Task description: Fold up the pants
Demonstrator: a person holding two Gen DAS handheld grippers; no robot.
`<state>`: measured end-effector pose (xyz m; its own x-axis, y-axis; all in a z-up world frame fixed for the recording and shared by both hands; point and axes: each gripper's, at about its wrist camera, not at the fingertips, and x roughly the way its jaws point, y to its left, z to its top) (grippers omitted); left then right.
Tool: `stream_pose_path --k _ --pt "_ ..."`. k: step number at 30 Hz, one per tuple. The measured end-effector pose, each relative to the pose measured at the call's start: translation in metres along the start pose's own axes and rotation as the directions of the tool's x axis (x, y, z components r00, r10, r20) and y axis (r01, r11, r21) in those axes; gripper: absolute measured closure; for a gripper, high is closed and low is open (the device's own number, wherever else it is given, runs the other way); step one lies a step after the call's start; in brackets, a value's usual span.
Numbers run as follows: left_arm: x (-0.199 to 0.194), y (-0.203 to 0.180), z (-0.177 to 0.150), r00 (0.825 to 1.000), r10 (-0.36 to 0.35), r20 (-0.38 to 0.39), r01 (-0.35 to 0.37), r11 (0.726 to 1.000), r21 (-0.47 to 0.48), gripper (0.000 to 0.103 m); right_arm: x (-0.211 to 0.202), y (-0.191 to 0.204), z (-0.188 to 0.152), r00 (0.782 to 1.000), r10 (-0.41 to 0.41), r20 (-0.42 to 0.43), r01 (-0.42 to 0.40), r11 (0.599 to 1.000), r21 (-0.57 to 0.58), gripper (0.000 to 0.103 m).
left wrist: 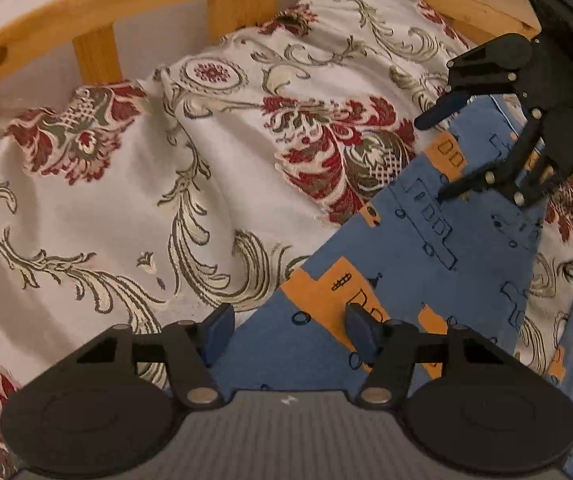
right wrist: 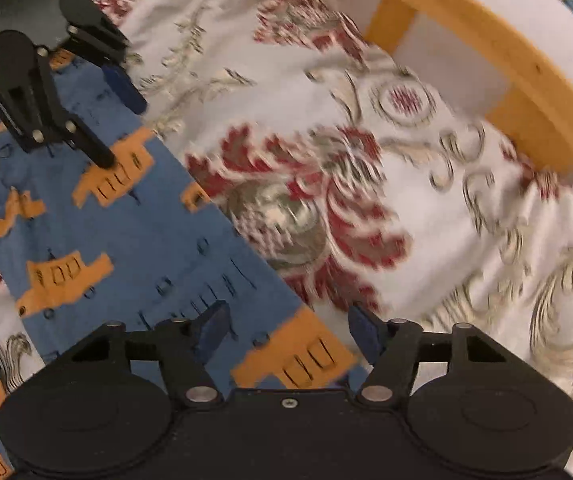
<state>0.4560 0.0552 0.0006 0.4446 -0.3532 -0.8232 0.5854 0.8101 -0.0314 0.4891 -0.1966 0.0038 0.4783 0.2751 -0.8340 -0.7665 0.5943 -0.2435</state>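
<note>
Blue pants [left wrist: 402, 248] lie spread on a floral bedspread [left wrist: 126, 200], a wooden bed rail [left wrist: 98, 4] at the far edge. 2 grippers, left [left wrist: 286, 336] and right [right wrist: 286, 332], hover over the fabric's edge, jaws spread, pinching nothing.

Both grippers tilt steeply downward, side by side, the left gripper [left wrist: 286, 336] and right gripper [right wrist: 286, 336] each with its 2 blue-padded jaws part-open, a clear gap between the pads.
</note>
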Motion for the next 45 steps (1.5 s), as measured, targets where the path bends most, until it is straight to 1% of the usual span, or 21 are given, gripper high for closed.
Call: stream_pose_path --k 1,3,5,6,7,8,9,10,11,13,17,21,24,26,28,31,34,36,40,43,45 --pt "0.001 0.002 0.0 1.0 -0.005 -0.01 0.005 1.0 0.0 0.036 0.002 -0.003 -0.003 1.0 0.001 -0.009 -0.001 1.0 0.01 0.047" --pt "0.002 0.006 0.002 1.0 -0.008 -0.03 0.007 1.0 -0.025 0.038 0.005 -0.003 -0.006 1.0 -0.011 -0.012 0.012 0.999 0.034 0.051" --pt "0.004 0.011 0.003 0.999 -0.019 -0.043 0.016 0.998 -0.064 0.053 0.005 -0.003 -0.005 1.0 -0.019 -0.005 0.019 0.999 0.044 0.067" --pt "0.004 0.013 0.003 0.998 -0.03 -0.047 0.026 0.996 -0.08 0.055 0.004 -0.003 -0.005 1.0 -0.027 -0.004 0.027 0.999 0.044 0.079" --pt "0.004 0.012 0.003 0.998 -0.032 -0.048 0.028 0.996 -0.085 0.062 0.003 -0.001 -0.005 0.999 -0.042 -0.005 0.042 0.998 0.041 0.09" --pt "0.002 0.01 0.004 0.999 -0.024 -0.047 0.02 0.997 -0.076 0.072 0.001 0.002 -0.006 0.998 -0.055 -0.005 0.055 0.998 0.032 0.095" --pt "0.0 0.006 0.004 0.999 -0.017 -0.043 0.014 0.998 -0.058 0.077 0.0 0.004 -0.006 0.998 -0.062 -0.004 0.062 0.998 0.023 0.1" --pt "-0.002 0.002 0.005 0.999 -0.008 -0.041 0.006 0.999 -0.037 0.086 -0.002 0.007 -0.007 0.997 -0.072 0.003 0.072 0.997 0.015 0.102" --pt "-0.004 -0.002 0.006 0.999 0.004 -0.042 -0.005 1.0 -0.025 0.092 -0.005 0.011 -0.009 0.996 -0.087 0.014 0.087 0.996 0.008 0.102" --pt "-0.007 -0.008 0.007 0.999 0.02 -0.041 -0.021 1.0 -0.023 0.095 -0.012 0.016 -0.013 0.993 -0.107 0.038 0.107 0.994 0.019 0.103" --pt "-0.02 -0.021 0.004 0.997 0.081 -0.003 -0.081 0.996 -0.036 0.099 -0.032 0.032 -0.027 0.983 -0.148 0.106 0.144 0.989 0.042 0.103" --pt "-0.038 -0.044 -0.004 0.984 0.169 0.053 -0.169 0.985 -0.02 0.1 -0.057 0.057 -0.044 0.961 -0.213 0.179 0.205 0.977 0.061 0.103" --pt "-0.057 -0.066 -0.014 0.969 0.212 0.124 -0.217 0.976 0.027 0.1 -0.082 0.078 -0.063 0.933 -0.267 0.243 0.253 0.963 0.087 0.103" --pt "-0.07 -0.082 -0.022 0.955 0.245 0.168 -0.256 0.965 0.051 0.1 -0.101 0.095 -0.076 0.91 -0.3 0.287 0.28 0.954 0.111 0.103" --pt "-0.084 -0.095 -0.033 0.949 0.24 0.206 -0.253 0.967 0.038 0.1 -0.119 0.117 -0.09 0.884 -0.336 0.325 0.315 0.942 0.117 0.103" --pt "-0.106 -0.119 -0.054 0.933 0.235 0.271 -0.258 0.965 0.052 0.1 -0.146 0.153 -0.113 0.853 -0.374 0.364 0.347 0.927 0.14 0.103" --pt "-0.127 -0.145 -0.083 0.924 0.219 0.312 -0.253 0.965 0.074 0.1 -0.167 0.197 -0.14 0.829 -0.408 0.382 0.388 0.912 0.133 0.103" --pt "-0.139 -0.164 -0.104 0.923 0.207 0.326 -0.247 0.965 0.089 0.1 -0.177 0.226 -0.158 0.827 -0.414 0.38 0.39 0.91 0.144 0.103" --pt "-0.152 -0.203 -0.15 0.925 0.196 0.325 -0.252 0.957 0.142 0.1 -0.182 0.278 -0.188 0.821 -0.444 0.359 0.415 0.896 0.158 0.103" --pt "-0.154 -0.229 -0.181 0.939 0.177 0.296 -0.239 0.952 0.189 0.1 -0.181 0.301 -0.204 0.833 -0.448 0.324 0.397 0.893 0.212 0.103" --pt "-0.152 -0.241 -0.196 0.947 0.169 0.272 -0.23 0.95 0.211 0.1 -0.176 0.311 -0.211 0.846 -0.444 0.295 0.382 0.891 0.246 0.103"
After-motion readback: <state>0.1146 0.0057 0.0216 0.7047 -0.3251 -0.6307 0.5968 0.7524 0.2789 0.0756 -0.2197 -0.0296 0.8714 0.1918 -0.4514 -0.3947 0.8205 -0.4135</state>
